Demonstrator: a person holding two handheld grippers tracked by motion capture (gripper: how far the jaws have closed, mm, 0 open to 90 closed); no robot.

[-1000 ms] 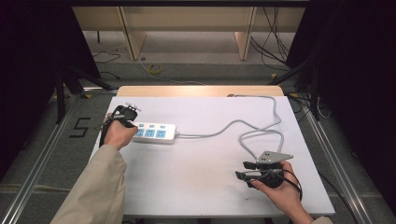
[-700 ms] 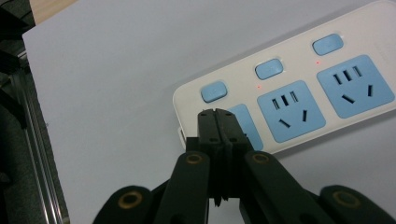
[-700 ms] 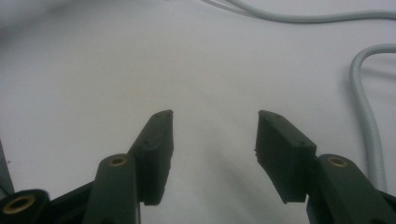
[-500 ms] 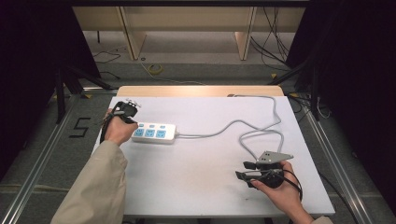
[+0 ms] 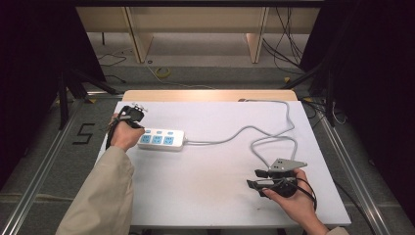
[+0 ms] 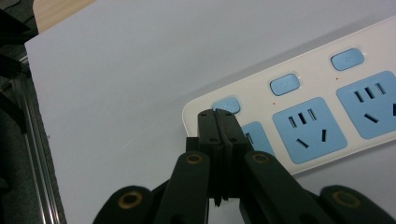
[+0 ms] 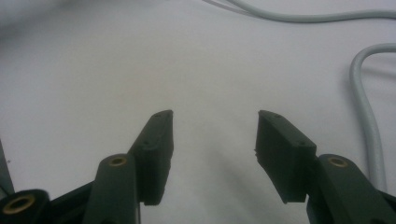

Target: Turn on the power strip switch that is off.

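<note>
Nothing had shifted: the clenched left gripper [image 6: 218, 113] stayed poised at the power strip's [image 6: 299, 112] nine-o'clock-end switch [image 6: 226, 104], unpressed; the right gripper [image 7: 212, 128] idled, released.

Negligible change across the interval: left gripper [image 6: 218, 113] marginally nearer the end switch [image 6: 226, 104] of the power strip [image 5: 161, 139]. No other displacement noted.
</note>
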